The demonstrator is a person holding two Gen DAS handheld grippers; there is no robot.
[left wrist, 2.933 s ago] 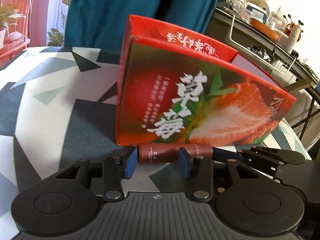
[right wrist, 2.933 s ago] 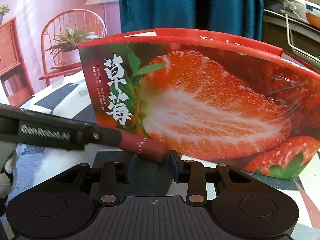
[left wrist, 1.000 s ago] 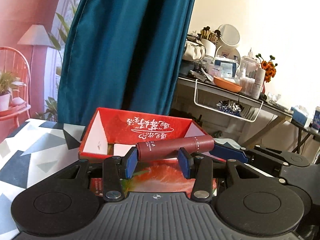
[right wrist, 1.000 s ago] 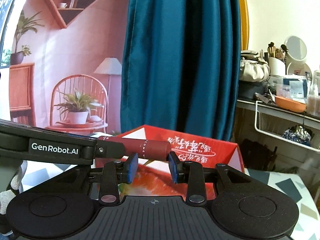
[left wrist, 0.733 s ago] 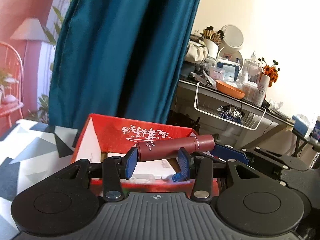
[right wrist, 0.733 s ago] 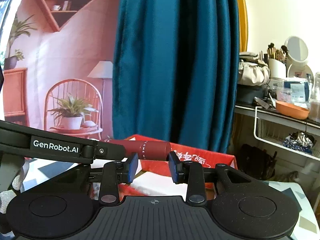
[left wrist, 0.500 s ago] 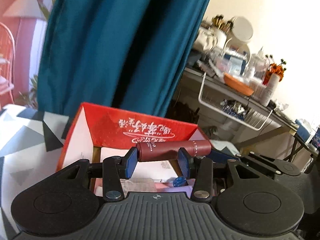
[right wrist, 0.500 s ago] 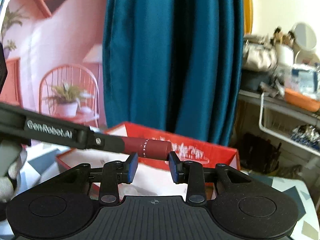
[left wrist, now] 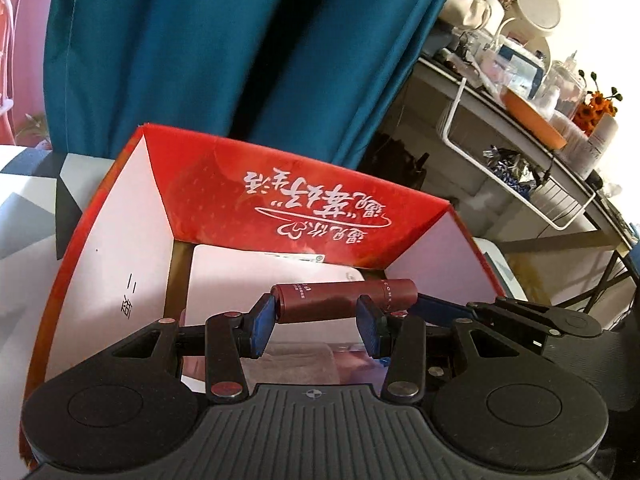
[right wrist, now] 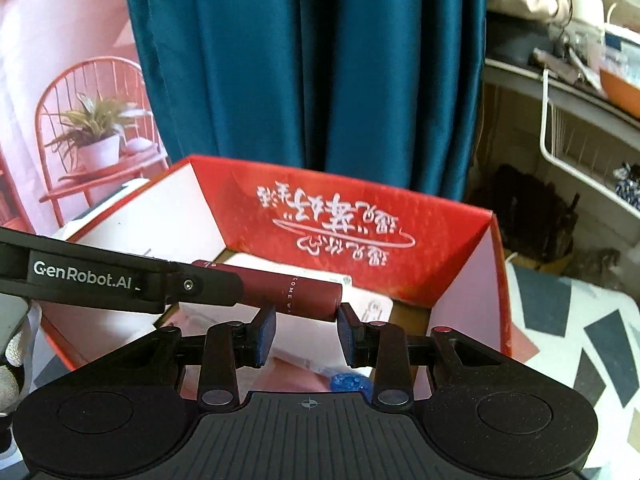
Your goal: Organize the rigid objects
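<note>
A maroon tube (left wrist: 340,302) hangs level over the open top of a red strawberry box (left wrist: 280,184). My left gripper (left wrist: 316,308) is shut on the tube's left part, blue pads on either side. My right gripper (right wrist: 306,318) is shut on the other end of the tube (right wrist: 296,290). The left gripper's finger (right wrist: 100,280) reaches in from the left in the right wrist view. From the right in the left wrist view comes the right gripper's finger (left wrist: 500,312). Inside the box (right wrist: 340,220) lie a flat white pack (left wrist: 248,276), clear wrapping and a small blue piece (right wrist: 348,382).
The box stands on a black, grey and white patterned tablecloth (right wrist: 580,320). A teal curtain (left wrist: 240,60) hangs behind it. To the right is a cluttered desk (left wrist: 540,92) with a white wire basket (left wrist: 520,184) under it. A gloved hand (right wrist: 12,360) shows at the left edge.
Both grippers carried the tube forward over the box and tipped downward. The box's inside now shows under the tube. Earlier still, the tube lay low in front of the box.
</note>
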